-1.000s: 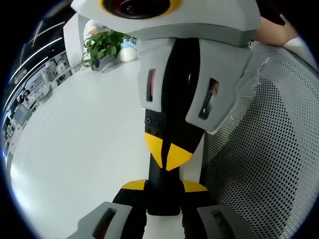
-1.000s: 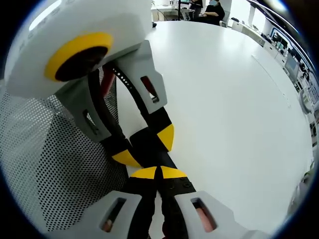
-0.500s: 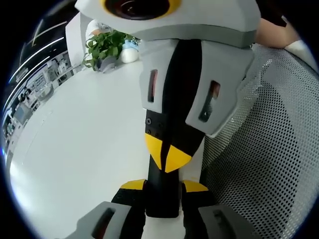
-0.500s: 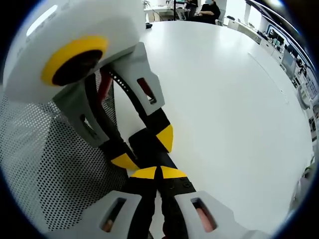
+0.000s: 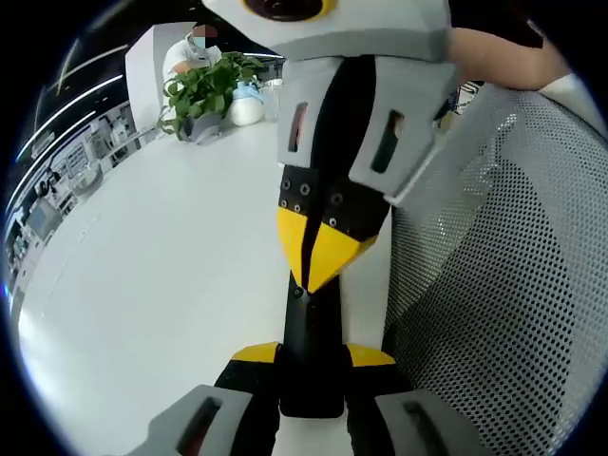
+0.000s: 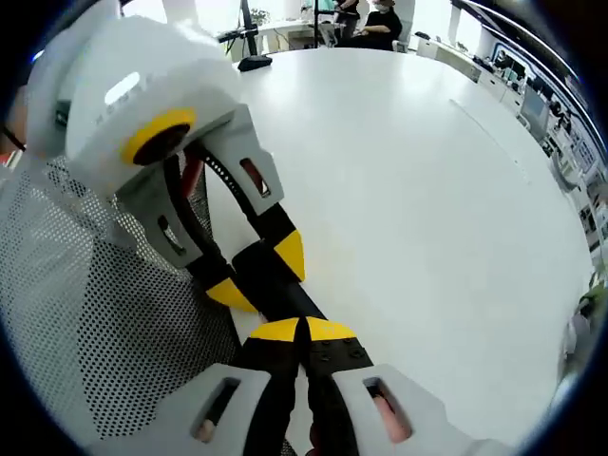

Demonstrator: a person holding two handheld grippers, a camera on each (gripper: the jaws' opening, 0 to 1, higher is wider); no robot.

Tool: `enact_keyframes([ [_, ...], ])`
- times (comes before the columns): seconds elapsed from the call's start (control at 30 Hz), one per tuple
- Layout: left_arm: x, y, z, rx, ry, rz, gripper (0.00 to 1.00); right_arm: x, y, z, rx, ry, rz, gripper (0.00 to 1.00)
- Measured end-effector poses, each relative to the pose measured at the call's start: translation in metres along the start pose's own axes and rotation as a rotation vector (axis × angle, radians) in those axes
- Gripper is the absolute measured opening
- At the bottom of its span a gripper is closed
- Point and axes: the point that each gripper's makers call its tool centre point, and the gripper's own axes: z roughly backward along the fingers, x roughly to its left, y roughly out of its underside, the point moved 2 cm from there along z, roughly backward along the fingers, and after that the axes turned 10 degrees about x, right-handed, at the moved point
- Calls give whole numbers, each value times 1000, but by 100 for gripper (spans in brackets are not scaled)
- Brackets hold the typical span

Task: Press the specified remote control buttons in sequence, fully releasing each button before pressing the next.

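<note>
**Item: remote control** (image 5: pixel 311 328). Black, slim and bar-shaped. In the left gripper view its long axis runs straight up from the bottom of the picture, in line with that gripper's jaws. It is held in the air above the white worktop (image 5: pixel 142 285), beside a white perforated mesh surface (image 5: pixel 494 285).

**Left gripper** (image 5: pixel 311 359). Clenched on the near end of the remote control, with one yellow-tipped jaw on each long edge. It acts as the holder.

**Right gripper** (image 5: pixel 312 261). Jaws closed together with nothing between them, forming one yellow point. It comes down from the top of the left gripper view, facing the left gripper along the remote's length. Its tip is on or just above the remote's face at the far end; actual contact cannot be told.

**Right gripper view.** The right gripper's own closed tips (image 6: pixel 304 331) meet the remote control (image 6: pixel 285 296), and the left gripper (image 6: pixel 258 275) clasps it just beyond.

**Deciding relation (judged).** The buttons lie directly under the right gripper's tip, so it is the pressing tool. Any shift to another button would run along the remote's long axis.

**Background.** Potted plant (image 5: pixel 204 90) at the far edge of the worktop.
</note>
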Motion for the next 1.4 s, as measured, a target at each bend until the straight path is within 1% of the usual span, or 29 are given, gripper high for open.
enact_keyframes([
  [0.07, 0, 0, 0, -8, -1, 4, 25, -3, -5, 13, -67, 5, -46, 0],
  [0.17, -1, -1, 1, -9, -1, 2, 25, -6, -12, 38, -178, 6, -143, 0],
  [0.23, -1, -1, 2, -11, -1, 3, 25, -9, -13, 51, -227, 29, -185, 0],
  [0.3, 0, -1, 2, -13, 1, 2, 25, -12, -11, 69, -289, 59, -223, 0],
  [0.33, 0, -1, 2, -11, 4, 1, 25, -14, -12, 81, -345, 70, -256, 0],
  [0.37, -1, -1, 3, -9, 5, -5, 25, -15, -12, 89, -384, 75, -284, 0],
  [0.4, -1, -1, 3, -8, 5, -5, 25, -17, -12, 102, -451, 77, -330, 0],
  [0.47, -1, -1, 3, -12, 5, -1, 25, -22, -11, 120, -530, 99, -403, 0],
  [0.5, -1, -1, 3, -16, 5, 1, 25, -26, -9, 133, -591, 118, -451, 0],
  [0.57, -1, -1, 4, -16, 6, -1, 25, -32, -5, 151, -671, 149, -504, 0],
  [0.6, -1, -1, 4, -13, 5, -3, 25, -33, -4, 154, -684, 157, -512, 0],
  [0.67, -2, -1, 4, -14, 5, -1, 25, -36, 0, 168, -739, 197, -536, 0],
  [0.73, -2, -1, 4, -17, 5, 2, 25, -38, 5, 174, -743, 254, -535, 0],
  [0.83, -2, -1, 4, -19, 5, 3, 25, -39, 14, 176, -732, 317, -542, 12],
  [0.9, -2, -1, 4, -21, 3, 5, 25, -41, 20, 179, -750, 383, -552, 22],
  [0.97, -2, -1, 4, -22, 3, 7, 25, -40, 25, 179, -754, 414, -563, 32],
  [1.0, -2, -1, 4, -23, 3, 8, 25, -40, 27, 179, -751, 433, -568, 36],
  [1.03, -2, -1, 4, -23, 2, 8, 25, -41, 30, 178, -733, 462, -569, 39],
  [1.1, -2, -1, 4, -20, 1, 10, 25, -44, 36, 177, -674, 530, -550, 53],
  [1.13, -3, -1, 4, -19, -1, 14, 25, -45, 36, 178, -664, 558, -523, 59],
  [1.17, -3, -1, 4, -20, -1, 15, 25, -47, 36, 183, -666, 611, -502, 66],
  [1.2, -3, -1, 4, -21, -2, 17, 25, -48, 36, 186, -674, 636, -497, 70],
  [1.3, -3, -1, 4, -18, -3, 14, 25, -50, 37, 189, -699, 651, -514, 86],
  [1.33, -3, -1, 4, -15, -3, 14, 25, -52, 40, 187, -702, 657, -525, 89],
  [1.4, -3, -1, 4, -11, -3, 13, 25, -54, 46, 182, -672, 660, -543, 91],
])
